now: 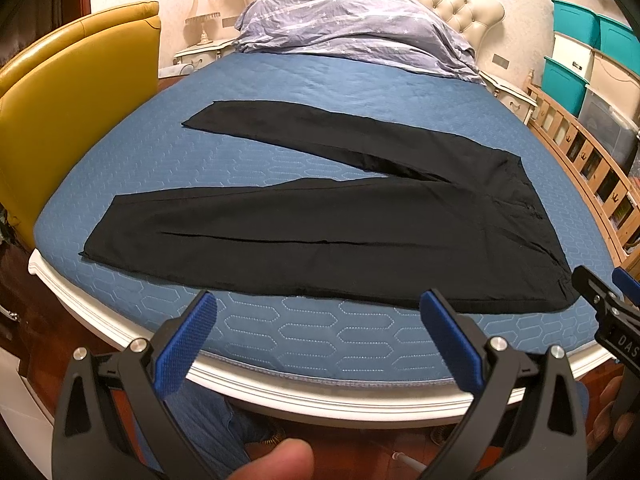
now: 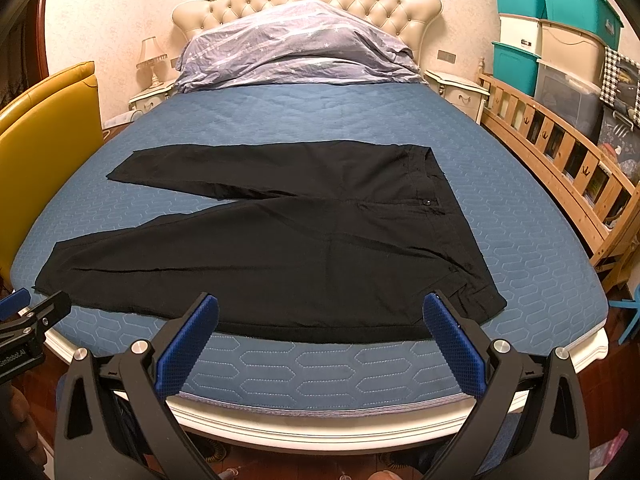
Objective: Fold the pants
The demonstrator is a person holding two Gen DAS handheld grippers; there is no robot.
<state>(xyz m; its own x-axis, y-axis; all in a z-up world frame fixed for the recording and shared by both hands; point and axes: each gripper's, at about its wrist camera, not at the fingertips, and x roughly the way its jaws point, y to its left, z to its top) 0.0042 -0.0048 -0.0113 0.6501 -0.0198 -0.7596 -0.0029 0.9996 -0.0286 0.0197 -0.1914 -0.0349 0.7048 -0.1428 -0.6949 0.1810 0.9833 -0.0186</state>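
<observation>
Black pants lie flat on the blue quilted bed, waistband to the right, both legs spread apart toward the left. My left gripper hovers open over the bed's near edge, just short of the near leg's hem side. My right gripper is open too, its blue pads at the near edge of the pants below the hip. Neither holds cloth. The right gripper's tip shows at the right in the left wrist view; the left gripper's tip shows at the left in the right wrist view.
A yellow leather chair stands against the bed's left side. A wooden cot rail and stacked storage bins are on the right. A rumpled duvet lies at the tufted headboard. A thumb shows low.
</observation>
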